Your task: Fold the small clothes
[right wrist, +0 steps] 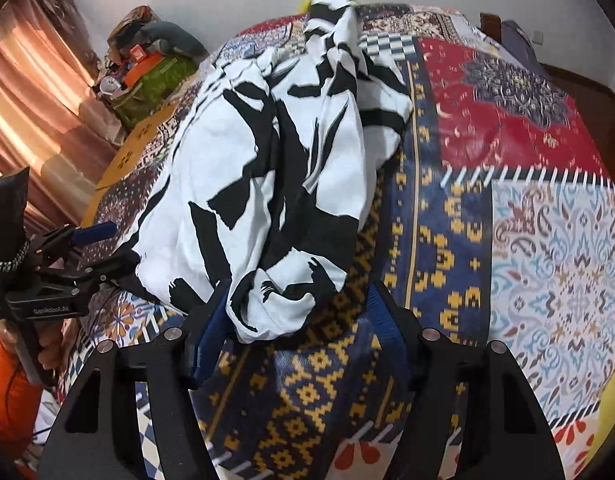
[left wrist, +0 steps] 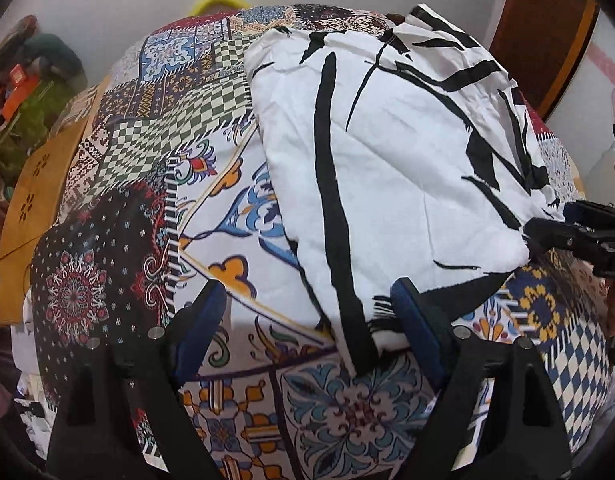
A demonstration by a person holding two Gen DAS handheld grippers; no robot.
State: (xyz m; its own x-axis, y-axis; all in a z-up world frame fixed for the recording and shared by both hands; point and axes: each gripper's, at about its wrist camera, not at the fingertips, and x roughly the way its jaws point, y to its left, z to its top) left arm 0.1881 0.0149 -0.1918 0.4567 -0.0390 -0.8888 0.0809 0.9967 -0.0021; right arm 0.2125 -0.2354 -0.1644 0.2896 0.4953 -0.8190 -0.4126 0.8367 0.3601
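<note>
Garment: a white garment point(left wrist: 391, 168) with black brush-stroke print lies on the patchwork tablecloth point(left wrist: 155, 128), partly flattened, with folds and bunched cloth at its far end.
Long axis: in the left wrist view it runs from the near edge of the tablecloth away toward the far edge, leaning to the right; in the right wrist view the garment point(right wrist: 267, 176) narrows to a twisted tail at the far end.
Left gripper: the left gripper point(left wrist: 311, 320) has its jaws spread wide; the garment's near corner lies between them, against the right pad, and nothing is clamped.
Right gripper: the right gripper point(right wrist: 295, 320) is likewise spread wide, with the rounded near end of the garment lying between the fingers, touching the left one, unpinched.
Surroundings: beyond the tablecloth's left edge sit a tan wooden board point(left wrist: 31, 200) and a heap of clutter point(right wrist: 147, 68); pink curtains point(right wrist: 31, 92) hang further left.
Obstruction: each gripper shows at the garment's edge in the other's view.
</note>
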